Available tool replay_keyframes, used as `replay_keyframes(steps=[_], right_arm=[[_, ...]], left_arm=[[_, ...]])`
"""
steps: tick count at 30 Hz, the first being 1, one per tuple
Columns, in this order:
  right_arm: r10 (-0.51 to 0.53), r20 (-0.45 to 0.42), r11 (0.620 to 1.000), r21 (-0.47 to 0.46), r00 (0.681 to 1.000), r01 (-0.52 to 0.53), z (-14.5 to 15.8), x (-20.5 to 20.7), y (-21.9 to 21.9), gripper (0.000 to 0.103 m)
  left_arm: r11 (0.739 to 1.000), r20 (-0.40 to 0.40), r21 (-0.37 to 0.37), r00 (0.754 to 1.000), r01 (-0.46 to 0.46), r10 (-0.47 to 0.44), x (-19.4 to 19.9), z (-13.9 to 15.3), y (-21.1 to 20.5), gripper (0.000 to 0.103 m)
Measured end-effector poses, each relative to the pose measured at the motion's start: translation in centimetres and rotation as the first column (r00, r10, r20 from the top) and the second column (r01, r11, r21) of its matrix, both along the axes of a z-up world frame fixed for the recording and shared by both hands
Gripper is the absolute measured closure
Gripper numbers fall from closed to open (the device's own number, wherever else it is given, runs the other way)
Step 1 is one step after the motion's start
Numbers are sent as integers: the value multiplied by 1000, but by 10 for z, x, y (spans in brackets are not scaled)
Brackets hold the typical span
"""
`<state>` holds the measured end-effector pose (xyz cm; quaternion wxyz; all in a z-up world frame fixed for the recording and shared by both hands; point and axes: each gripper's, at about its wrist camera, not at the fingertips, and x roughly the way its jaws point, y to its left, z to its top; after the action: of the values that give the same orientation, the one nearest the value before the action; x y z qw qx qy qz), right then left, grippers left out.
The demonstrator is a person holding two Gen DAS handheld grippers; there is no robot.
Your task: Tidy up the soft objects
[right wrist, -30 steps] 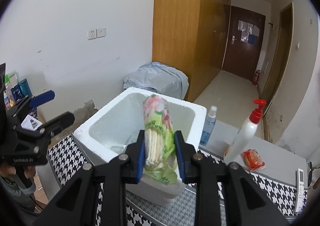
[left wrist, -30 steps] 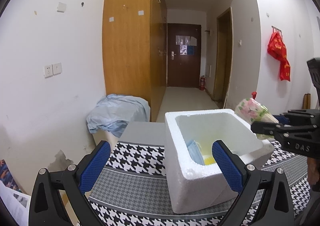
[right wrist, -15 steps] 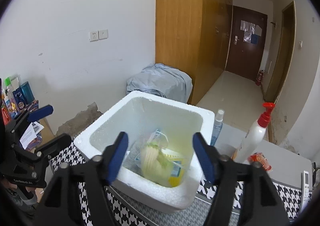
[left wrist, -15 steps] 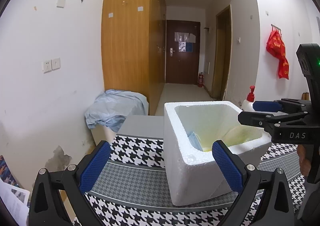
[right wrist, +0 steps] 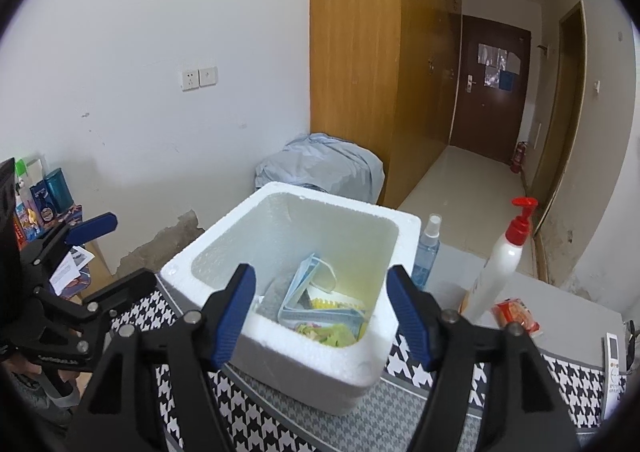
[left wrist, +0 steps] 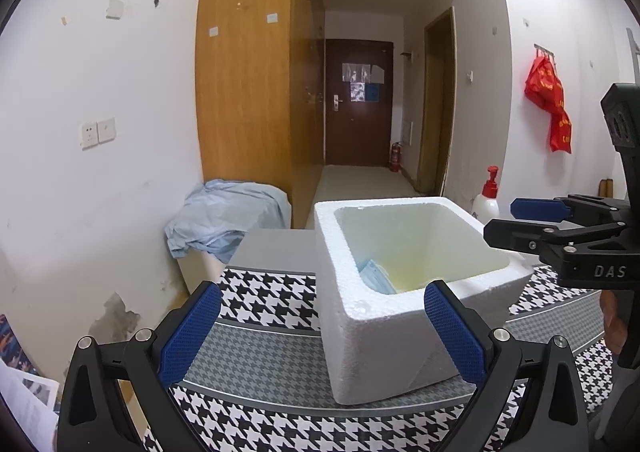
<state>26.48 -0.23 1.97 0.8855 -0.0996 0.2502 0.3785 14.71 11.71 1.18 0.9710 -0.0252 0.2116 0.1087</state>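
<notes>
A white foam box (right wrist: 320, 372) stands on the houndstooth tablecloth. Inside lie blue face masks (right wrist: 304, 284) and a green floral packet (right wrist: 328, 332). My right gripper (right wrist: 320, 276) hovers over the box's near rim; its jaws are opening and nothing is between them. In the left wrist view the same box (left wrist: 372, 332) sits ahead and to the right, with a mask (left wrist: 376, 276) showing inside. My left gripper (left wrist: 322, 292) stands open and empty in front of the box's corner. The right gripper (left wrist: 504, 218) shows at the right of that view, the left gripper (right wrist: 116, 252) at the left of the right wrist view.
Right of the box stand a white pump bottle with a red top (right wrist: 500, 264) and a blue spray bottle (right wrist: 428, 252). A red snack packet (right wrist: 516, 316) and a remote (right wrist: 612, 356) lie nearby. A blue cloth (right wrist: 320, 164) covers a bin behind the table.
The right gripper was shut on the floral packet above the box. It has let go, the packet has dropped into the box, and the jaws have spread wide. The left gripper kept still.
</notes>
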Motion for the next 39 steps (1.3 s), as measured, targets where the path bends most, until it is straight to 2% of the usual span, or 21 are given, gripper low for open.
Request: replay_keyframes(steps=[6, 10, 26, 31, 39], right_arm=[[-21, 14, 999, 36, 1000, 20, 4, -14, -18, 8], [-22, 34, 998, 57, 999, 20, 6, -25, -32, 1], [-75, 123, 993, 105, 990, 62, 6, -80, -76, 1], [-87, 111, 989, 129, 990, 72, 1, -88, -85, 1], [-102, 109, 984, 157, 989, 84, -12, -100, -101, 1]], left_arm=[[1000, -2, -4, 1000, 14, -14, -4, 2, -10, 1], [1000, 4, -3, 1000, 29, -29, -8, 4, -20, 1], [997, 61, -2, 995, 81, -81, -32, 13, -61, 1], [995, 92, -26, 991, 97, -94, -39, 13, -70, 1], [994, 102, -4, 989, 109, -108, -49, 4, -84, 1]])
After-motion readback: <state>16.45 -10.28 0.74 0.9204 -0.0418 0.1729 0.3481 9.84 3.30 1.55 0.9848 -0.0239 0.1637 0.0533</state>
